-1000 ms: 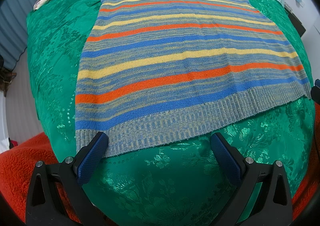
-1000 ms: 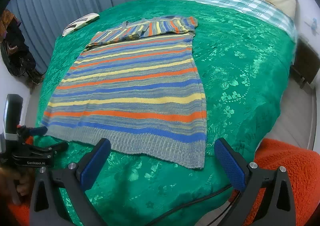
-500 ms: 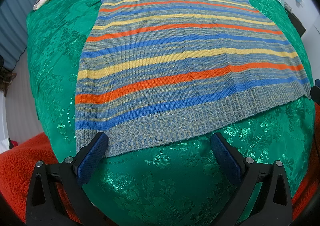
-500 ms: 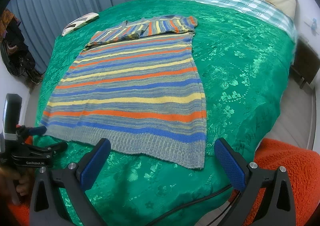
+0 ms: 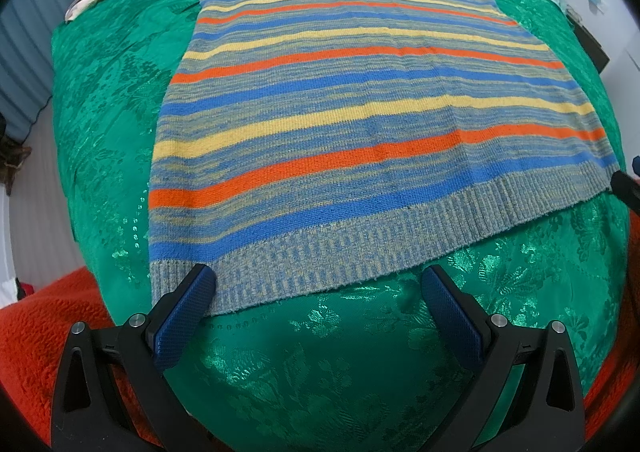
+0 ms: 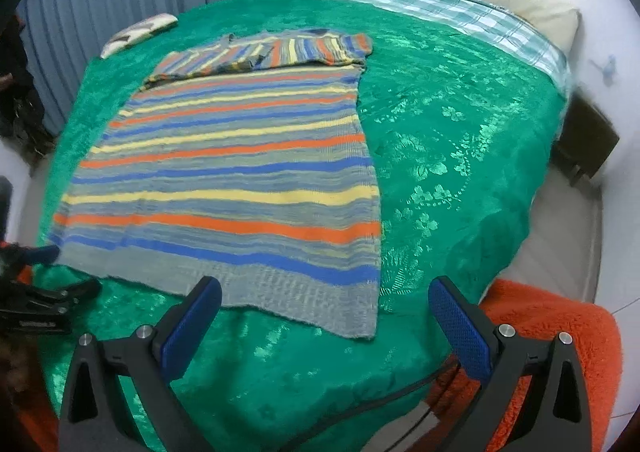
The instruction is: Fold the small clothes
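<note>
The striped sweater (image 5: 372, 124) is lying flat on the green bed (image 6: 460, 156), hem toward both tools, long axis running away toward the folded-over sleeves. The left hand-held gripper (image 5: 318, 304) is hovering at the hem's left corner, jaws apart, holding nothing. The right hand-held gripper (image 6: 326, 312) is standing wide open near the right corner, seemingly slightly farther off.

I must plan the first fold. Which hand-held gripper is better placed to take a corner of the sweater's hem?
Probably the left hand-held gripper: it is open, and one finger already overlaps the striped sweater's hem corner. The right hand-held gripper, also open, straddles the other corner from further back.
</note>
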`<state>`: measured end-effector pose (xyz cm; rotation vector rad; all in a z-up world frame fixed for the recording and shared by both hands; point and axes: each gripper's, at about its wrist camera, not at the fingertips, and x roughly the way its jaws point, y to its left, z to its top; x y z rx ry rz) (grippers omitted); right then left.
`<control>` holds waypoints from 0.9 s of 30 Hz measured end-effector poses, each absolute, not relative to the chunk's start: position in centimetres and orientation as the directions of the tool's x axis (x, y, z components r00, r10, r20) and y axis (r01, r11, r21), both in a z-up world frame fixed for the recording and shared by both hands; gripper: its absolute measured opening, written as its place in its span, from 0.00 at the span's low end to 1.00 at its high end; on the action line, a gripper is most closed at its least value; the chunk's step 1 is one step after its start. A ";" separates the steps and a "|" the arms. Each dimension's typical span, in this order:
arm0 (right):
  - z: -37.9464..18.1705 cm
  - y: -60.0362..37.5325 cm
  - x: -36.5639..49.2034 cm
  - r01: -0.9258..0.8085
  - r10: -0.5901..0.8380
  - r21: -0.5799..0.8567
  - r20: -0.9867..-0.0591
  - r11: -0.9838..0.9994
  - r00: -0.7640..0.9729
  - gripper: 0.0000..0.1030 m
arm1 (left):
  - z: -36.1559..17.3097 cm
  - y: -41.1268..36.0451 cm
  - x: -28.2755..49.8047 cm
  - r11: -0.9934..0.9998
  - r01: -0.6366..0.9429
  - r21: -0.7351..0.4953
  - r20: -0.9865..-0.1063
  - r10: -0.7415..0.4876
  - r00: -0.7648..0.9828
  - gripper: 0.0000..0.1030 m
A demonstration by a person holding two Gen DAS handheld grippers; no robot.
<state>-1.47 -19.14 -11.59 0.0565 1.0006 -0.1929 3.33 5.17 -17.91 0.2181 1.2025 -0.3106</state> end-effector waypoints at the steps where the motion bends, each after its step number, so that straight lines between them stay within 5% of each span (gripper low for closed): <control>1: -11.7 -19.1 -1.4 0.185 -0.137 -0.046 -0.844 0.982 0.518 0.99 | -17.9 5.2 3.3 0.937 0.350 0.001 -0.938 -0.121 0.325 1.00; 16: -12.4 -19.2 -1.1 0.195 -0.165 -0.077 -0.856 0.978 0.490 0.99 | -18.1 5.3 3.7 0.936 0.353 -0.007 -0.936 -0.130 0.326 1.00; 24: -6.0 -26.7 -2.6 0.332 -0.180 0.047 -0.764 0.942 0.619 0.98 | -12.1 12.6 4.6 0.956 0.226 -0.189 -0.884 -0.266 0.384 0.99; 27: -6.0 -29.7 -1.9 0.277 -0.014 0.184 -0.811 0.943 0.585 0.97 | -13.8 14.7 7.0 0.968 0.170 -0.186 -0.906 -0.236 0.350 0.98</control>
